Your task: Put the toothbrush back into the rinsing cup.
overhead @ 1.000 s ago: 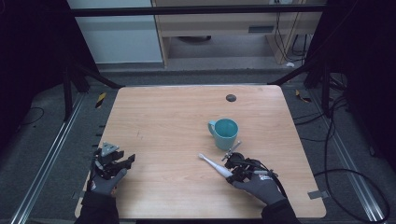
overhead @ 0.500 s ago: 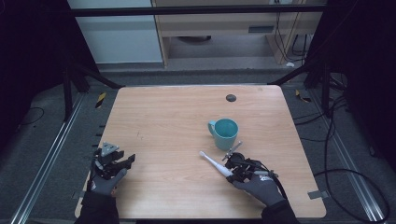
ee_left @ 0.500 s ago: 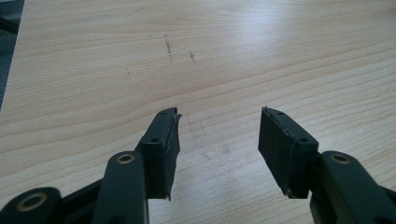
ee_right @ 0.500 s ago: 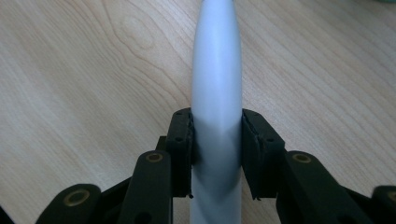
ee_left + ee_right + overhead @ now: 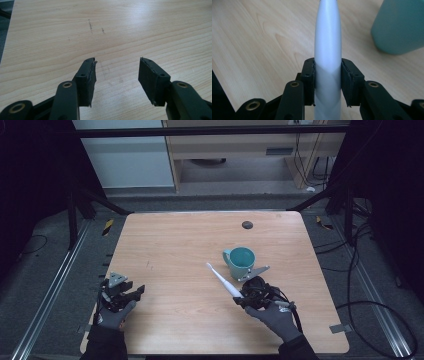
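Observation:
A white toothbrush (image 5: pixel 221 280) sticks out up and to the left from my right gripper (image 5: pixel 244 297), which is shut on its handle near the table's front right. In the right gripper view the white handle (image 5: pixel 328 57) runs straight up between the two black jaws pressed against its sides. A teal mug (image 5: pixel 241 262) stands upright just beyond that gripper, its blurred wall (image 5: pixel 399 25) at the upper right of that view. My left gripper (image 5: pixel 131 294) rests at the front left edge of the table, open (image 5: pixel 117 72), with bare wood between its fingers.
The wooden table (image 5: pixel 175 245) has a small dark round hole (image 5: pixel 247 224) near its far edge. Faint dark scratches (image 5: pixel 90 25) mark the wood ahead of the left gripper. Cables (image 5: pixel 360 270) trail on the floor to the right, past the table edge.
The right gripper has lifted the toothbrush slightly, its head rising and swinging a little toward the mug. The left gripper has not moved.

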### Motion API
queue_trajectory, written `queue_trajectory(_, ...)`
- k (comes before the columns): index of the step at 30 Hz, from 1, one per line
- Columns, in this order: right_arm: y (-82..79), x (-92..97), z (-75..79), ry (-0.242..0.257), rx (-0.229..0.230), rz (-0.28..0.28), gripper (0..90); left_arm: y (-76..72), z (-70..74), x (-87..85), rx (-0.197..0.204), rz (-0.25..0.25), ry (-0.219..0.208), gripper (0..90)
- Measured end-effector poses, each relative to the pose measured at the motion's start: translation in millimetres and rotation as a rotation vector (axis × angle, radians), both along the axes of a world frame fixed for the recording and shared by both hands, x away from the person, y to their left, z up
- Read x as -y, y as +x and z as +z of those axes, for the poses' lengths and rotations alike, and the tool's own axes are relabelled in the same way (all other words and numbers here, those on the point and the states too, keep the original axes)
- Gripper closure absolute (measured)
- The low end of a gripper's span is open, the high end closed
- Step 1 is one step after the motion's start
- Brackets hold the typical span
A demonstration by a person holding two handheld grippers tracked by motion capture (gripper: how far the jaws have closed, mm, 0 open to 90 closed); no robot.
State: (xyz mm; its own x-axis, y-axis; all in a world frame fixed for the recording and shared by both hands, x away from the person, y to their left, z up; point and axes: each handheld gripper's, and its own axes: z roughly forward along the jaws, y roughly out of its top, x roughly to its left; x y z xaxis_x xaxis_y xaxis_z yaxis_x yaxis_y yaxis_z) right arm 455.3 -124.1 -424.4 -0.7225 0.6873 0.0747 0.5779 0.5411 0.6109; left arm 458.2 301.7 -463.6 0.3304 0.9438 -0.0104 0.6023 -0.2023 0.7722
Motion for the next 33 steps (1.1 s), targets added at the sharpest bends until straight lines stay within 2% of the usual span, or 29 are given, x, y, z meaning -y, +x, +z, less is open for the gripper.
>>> queue_trajectory(2,0.7,-1.1,6.4,0.031,0.034,-0.015,66.3,0.0,-0.1,-0.2,0.000,0.003,-0.001,47.4)
queue_trajectory(9,7.7,-7.5,28.7,0.196,0.124,-0.060,66.4,0.0,0.1,-0.5,0.002,0.004,0.004,47.4)
queue_trajectory(13,13.8,-12.5,37.3,0.250,0.179,-0.102,66.4,0.3,-0.4,-0.5,0.000,0.003,0.003,47.4)
queue_trajectory(17,20.6,-16.7,42.4,0.288,0.211,-0.131,66.4,0.5,-0.4,-0.8,0.001,0.006,0.000,47.4)
queue_trajectory(21,27.9,-19.8,46.0,0.346,0.258,-0.166,66.4,0.6,-0.5,-1.1,0.002,0.006,0.000,47.4)
queue_trajectory(27,39.8,-20.8,48.9,0.396,0.329,-0.228,66.4,1.1,-0.8,-1.8,0.000,0.006,-0.001,47.3)
queue_trajectory(33,56.0,-19.0,52.3,0.430,0.369,-0.282,66.5,1.3,-0.7,-2.3,-0.001,0.007,-0.001,47.3)
